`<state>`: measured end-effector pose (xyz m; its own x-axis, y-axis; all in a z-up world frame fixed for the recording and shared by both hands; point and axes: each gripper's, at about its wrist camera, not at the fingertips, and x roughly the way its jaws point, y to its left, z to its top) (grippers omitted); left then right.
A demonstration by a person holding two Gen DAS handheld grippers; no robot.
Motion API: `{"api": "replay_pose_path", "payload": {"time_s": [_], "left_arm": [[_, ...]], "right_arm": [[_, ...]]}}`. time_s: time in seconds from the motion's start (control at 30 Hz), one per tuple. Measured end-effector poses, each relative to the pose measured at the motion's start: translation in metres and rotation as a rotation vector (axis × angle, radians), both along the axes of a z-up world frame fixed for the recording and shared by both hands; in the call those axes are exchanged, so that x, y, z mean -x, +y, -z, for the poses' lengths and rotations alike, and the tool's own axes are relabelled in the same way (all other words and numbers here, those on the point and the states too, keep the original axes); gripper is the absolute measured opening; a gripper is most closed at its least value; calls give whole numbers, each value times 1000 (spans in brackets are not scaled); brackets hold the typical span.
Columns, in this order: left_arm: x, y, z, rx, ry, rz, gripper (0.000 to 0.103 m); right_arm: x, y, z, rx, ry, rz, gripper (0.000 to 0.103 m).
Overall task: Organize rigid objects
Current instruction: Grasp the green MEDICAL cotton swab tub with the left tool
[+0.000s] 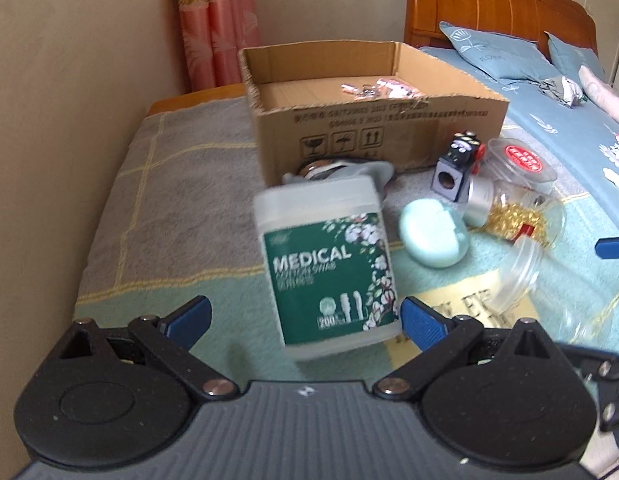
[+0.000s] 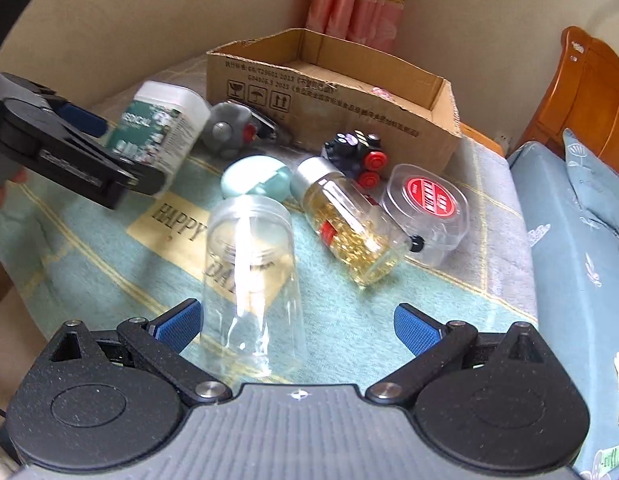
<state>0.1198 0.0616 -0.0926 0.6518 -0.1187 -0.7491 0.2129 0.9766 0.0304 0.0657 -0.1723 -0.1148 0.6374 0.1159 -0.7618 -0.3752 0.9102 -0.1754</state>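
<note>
- My left tongs (image 1: 305, 312) are spread wide around the swab tub (image 1: 329, 264), not squeezing.
- My right tongs (image 2: 297, 326) are spread around the clear jar (image 2: 251, 280).
- Squeeze the tub's middle gently, then lift to the box (image 1: 373, 120) at 12 o'clock.
</note>
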Motion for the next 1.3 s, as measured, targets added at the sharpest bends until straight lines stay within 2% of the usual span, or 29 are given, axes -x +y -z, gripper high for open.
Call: {"api": "replay_pose_path", "payload": {"time_s": [0.13,0.33,0.47,0.63,0.73,0.83,0.97,1.13,1.3], "left_arm": [[6,20,3,-13,14,-41,100],[4,50,8,-36,24,-121,100],[-4,60,10,-76,22,-171,100],[-10,65,9,-89,17,-187,100],[-13,65,8,-98,13,-202,100],[-9,60,6,-87,16,-173,100],[-1,54,0,-15,28,-97,100],[0,46,-13,129,9,-3,100],[-15,49,-15,217,17,-49,100]], "right_arm": [[-2,-15,9,7,31,60,103],[-6,-40,15,-142,87,108,103],[3,-43,19,-147,42,74,103],[7,-43,20,-157,14,70,103],[6,-43,18,-151,25,76,103],[3,-47,16,-141,50,84,103],[-1,-64,17,-149,39,168,103],[-2,-66,18,-147,38,177,103],[-1,-63,17,-148,35,160,103]]}}
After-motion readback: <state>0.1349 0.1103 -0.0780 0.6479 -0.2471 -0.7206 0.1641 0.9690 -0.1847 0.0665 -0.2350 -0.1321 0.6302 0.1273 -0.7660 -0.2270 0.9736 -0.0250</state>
